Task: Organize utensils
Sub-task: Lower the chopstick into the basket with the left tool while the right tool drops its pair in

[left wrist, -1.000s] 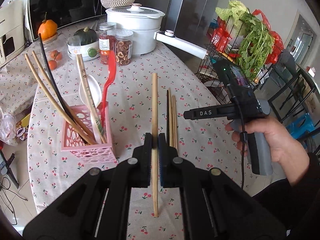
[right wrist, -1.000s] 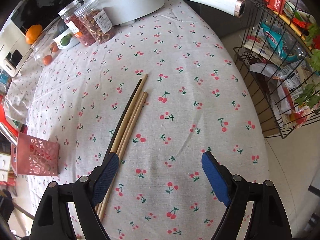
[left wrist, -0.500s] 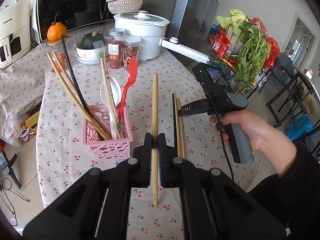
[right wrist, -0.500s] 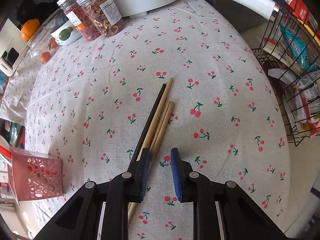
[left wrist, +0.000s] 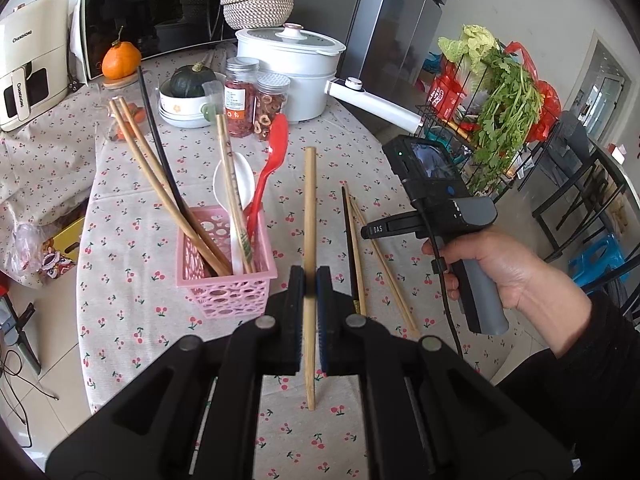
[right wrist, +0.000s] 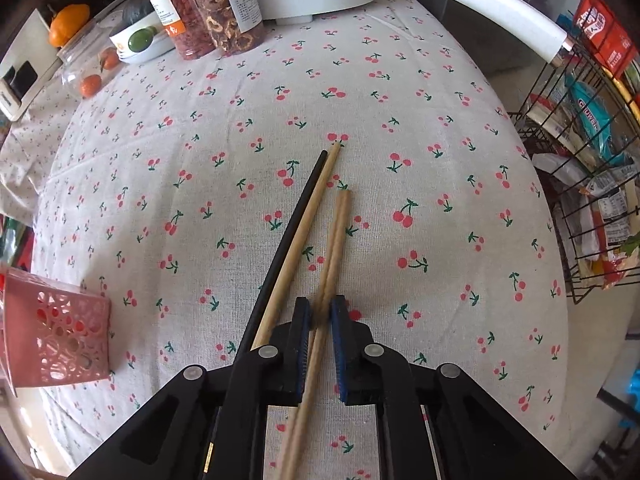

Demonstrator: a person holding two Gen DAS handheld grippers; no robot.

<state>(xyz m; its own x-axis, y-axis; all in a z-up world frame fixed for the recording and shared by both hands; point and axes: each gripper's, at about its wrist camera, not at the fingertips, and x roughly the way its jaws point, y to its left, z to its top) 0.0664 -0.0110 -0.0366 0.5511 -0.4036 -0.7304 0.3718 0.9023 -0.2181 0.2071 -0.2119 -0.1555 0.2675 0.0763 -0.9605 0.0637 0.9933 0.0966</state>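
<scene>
My left gripper (left wrist: 309, 276) is shut on a pale wooden chopstick (left wrist: 309, 200), held up above the tablecloth just right of the pink basket (left wrist: 224, 280). The basket holds several chopsticks, a white spoon (left wrist: 236, 184) and a red spoon (left wrist: 272, 160). My right gripper (right wrist: 320, 308) points down at the table. Its jaws are closing on a wooden chopstick (right wrist: 338, 224), and the pads touch its sides. A black chopstick (right wrist: 288, 232) and another wooden one (right wrist: 310, 216) lie just left of it. The basket (right wrist: 56, 332) shows at that view's left edge.
A white pot (left wrist: 292, 72) with a long handle (left wrist: 376, 104), two jars (left wrist: 256, 100), a bowl with a squash (left wrist: 188, 96) and an orange (left wrist: 120, 60) stand at the back. A wire rack (right wrist: 580, 160) of groceries is beyond the table's right edge.
The right jaws went from wide open to closed around one wooden chopstick, whose tip has swung away from the other two. The left gripper, still holding its chopstick, shifted slightly by the basket.
</scene>
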